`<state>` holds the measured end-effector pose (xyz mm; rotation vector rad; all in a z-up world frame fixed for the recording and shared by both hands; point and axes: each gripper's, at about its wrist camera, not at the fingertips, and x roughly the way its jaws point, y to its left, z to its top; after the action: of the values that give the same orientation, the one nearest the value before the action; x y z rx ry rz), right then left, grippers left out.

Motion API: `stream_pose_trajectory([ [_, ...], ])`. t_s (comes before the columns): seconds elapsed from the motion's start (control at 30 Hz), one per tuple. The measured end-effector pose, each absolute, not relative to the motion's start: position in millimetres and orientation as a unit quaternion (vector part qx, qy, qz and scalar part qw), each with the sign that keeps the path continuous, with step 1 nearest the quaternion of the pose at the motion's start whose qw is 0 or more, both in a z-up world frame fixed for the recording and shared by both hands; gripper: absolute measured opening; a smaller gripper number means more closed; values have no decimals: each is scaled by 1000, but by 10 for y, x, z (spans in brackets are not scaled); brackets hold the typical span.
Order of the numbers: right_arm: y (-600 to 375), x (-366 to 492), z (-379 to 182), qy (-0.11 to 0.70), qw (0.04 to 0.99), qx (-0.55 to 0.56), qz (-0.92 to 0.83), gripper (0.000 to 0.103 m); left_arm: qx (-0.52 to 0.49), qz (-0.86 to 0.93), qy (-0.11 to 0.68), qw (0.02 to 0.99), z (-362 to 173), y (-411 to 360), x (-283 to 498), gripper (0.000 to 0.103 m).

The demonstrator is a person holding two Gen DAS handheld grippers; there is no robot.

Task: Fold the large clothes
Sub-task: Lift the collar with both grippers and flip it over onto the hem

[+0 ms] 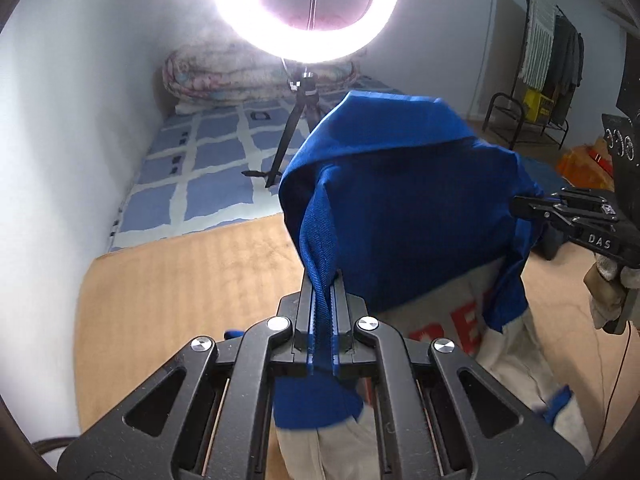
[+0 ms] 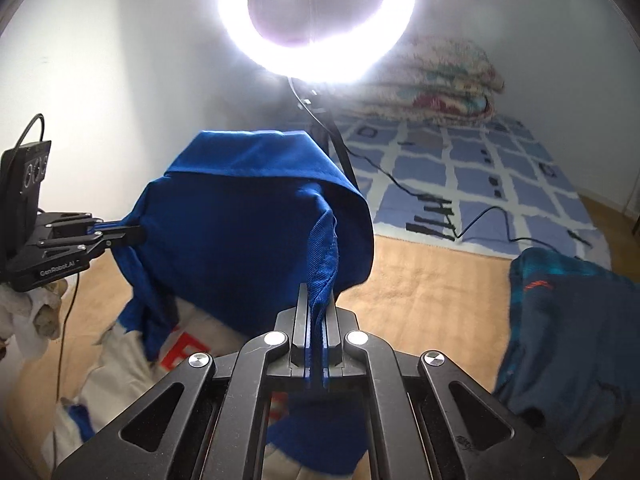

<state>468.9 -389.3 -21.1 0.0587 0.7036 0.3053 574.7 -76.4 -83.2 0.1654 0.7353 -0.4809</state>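
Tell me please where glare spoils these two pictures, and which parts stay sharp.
Left wrist view: the ring light burns out the top and hazes the folded quilt; the tongs and blue garment are sharp. Right wrist view: the same glare washes the wall; the garment's lower left edge is blurred; both views bend at the rim.

Left wrist: close over left gripper, facing ring light.
Right wrist: close over right gripper.
Shared: garment, light, mat.

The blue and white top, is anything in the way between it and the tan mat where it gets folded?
Nothing visible blocks it. Both claws, left and right, are shut on the blue and white top, lifting it over the tan mat. The dark clothes lie off to the side.
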Motion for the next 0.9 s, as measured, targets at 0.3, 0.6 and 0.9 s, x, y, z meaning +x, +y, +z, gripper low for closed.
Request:
stream_pose_trajectory([
  [0.3, -3690, 3758, 318, 317, 936, 17, 154, 2, 55, -241, 330, 911, -333, -547, 4761, 3],
  [0.6, -3509, 2819, 318, 322, 933, -8, 159, 2, 44, -252, 325, 911, -363, -374, 3739, 3],
  [0.9, -3397, 2066, -162, 349, 923, -4, 161, 2, 25, -258, 335, 906, -877, -134, 2915, 3],
])
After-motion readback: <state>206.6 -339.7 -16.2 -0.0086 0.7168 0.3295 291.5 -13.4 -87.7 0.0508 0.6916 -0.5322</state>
